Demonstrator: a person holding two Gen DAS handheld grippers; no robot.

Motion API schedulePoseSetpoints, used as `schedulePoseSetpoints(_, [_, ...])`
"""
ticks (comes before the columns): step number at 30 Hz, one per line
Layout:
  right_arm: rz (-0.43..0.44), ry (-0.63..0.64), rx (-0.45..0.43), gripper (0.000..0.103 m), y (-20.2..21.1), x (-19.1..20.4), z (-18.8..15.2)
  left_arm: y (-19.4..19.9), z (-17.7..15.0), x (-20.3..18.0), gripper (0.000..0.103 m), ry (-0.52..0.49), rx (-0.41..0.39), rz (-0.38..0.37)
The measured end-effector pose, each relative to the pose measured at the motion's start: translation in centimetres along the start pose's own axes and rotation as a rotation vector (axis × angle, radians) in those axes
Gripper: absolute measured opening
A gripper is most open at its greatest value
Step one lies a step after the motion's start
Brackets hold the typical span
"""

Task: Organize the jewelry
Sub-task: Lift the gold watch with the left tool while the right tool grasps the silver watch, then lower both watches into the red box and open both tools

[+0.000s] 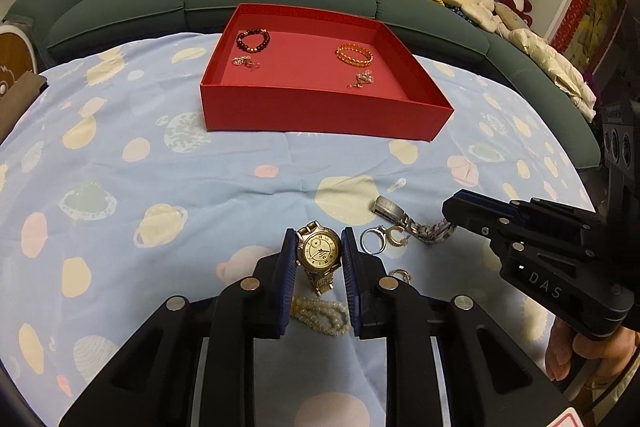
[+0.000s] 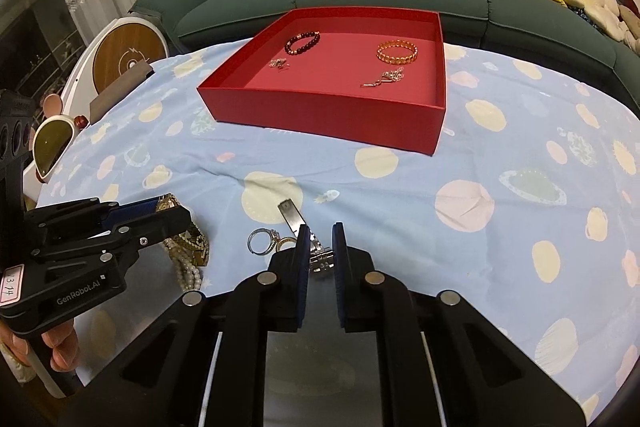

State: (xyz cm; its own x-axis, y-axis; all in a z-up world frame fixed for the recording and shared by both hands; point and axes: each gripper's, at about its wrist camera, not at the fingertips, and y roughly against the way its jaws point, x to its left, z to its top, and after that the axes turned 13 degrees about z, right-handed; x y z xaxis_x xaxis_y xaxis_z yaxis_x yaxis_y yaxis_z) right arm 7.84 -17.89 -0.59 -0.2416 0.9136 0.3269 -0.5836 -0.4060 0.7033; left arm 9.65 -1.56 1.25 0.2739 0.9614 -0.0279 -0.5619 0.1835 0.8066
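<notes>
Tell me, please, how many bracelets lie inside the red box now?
2. The dark beaded bracelet lies near the far left corner of the red box; the orange bracelet lies toward the far right. The near wall may hide something small.

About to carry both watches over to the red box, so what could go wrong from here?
The left gripper pinches only the gold watch case, so its hanging strap could snag the pearl strand underneath. The right gripper grips just the silver watch band; it may swing or slip, or drag the rings beside it.
</notes>
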Motion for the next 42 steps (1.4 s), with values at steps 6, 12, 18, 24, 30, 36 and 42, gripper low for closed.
schedulePoseSetpoints(6, [0.007, 0.005, 0.019, 0.016, -0.6, -0.3, -0.3, 1.4, 1.1, 1.3, 0.019, 0.044, -0.038, 0.004])
schedulePoseSetpoints(12, [-0.014, 0.042, 0.062, 0.041, -1.8, 0.1, -1.1, 1.8, 1.5, 2.3, 0.019, 0.066, -0.047, 0.016])
schedulePoseSetpoints(18, [-0.039, 0.07, 0.1, 0.037, -2.9, 0.2, -2.2, 2.0, 1.4, 2.4, 0.019, 0.059, -0.051, 0.018])
schedulePoseSetpoints(24, [-0.05, 0.072, 0.104, 0.016, -2.6, 0.2, -2.5, 2.2, 1.5, 2.5, 0.019, 0.063, -0.052, 0.019])
schedulePoseSetpoints(30, [-0.034, 0.071, 0.063, 0.015, -1.2, 0.8, -1.9, 2.5, 1.9, 2.4, 0.019, 0.067, -0.061, 0.011])
schedulePoseSetpoints(36, [-0.014, 0.068, -0.004, 0.011, 0.7, 1.5, 0.1, 3.4, 2.7, 1.8, 0.019, 0.067, -0.084, -0.001])
schedulePoseSetpoints(42, [-0.012, 0.058, -0.049, 0.011, 1.8, 1.4, 1.4, 4.2, 3.4, 1.9, 0.019, 0.082, -0.106, -0.011])
